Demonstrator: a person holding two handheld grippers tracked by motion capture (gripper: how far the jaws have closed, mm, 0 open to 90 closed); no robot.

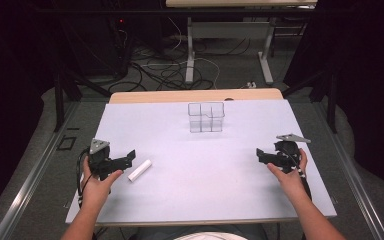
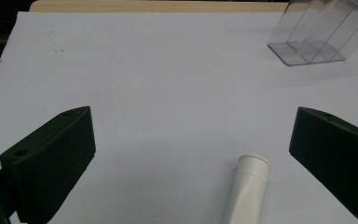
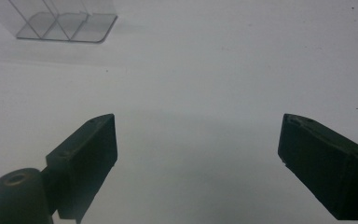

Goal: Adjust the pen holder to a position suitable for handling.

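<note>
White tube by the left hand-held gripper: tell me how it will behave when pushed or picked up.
The white tube lies on its side, round-bodied, so a nudge would probably roll it. It looks thin-walled and hollow, likely light. Its flared rim may curve its roll.

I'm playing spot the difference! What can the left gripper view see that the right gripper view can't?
The left gripper view has the white tube lying between its open jaws, plus the table's wooden far edge. The right gripper view has only bare table between its open jaws. Both share the clear box farther off and the white tabletop.
</note>
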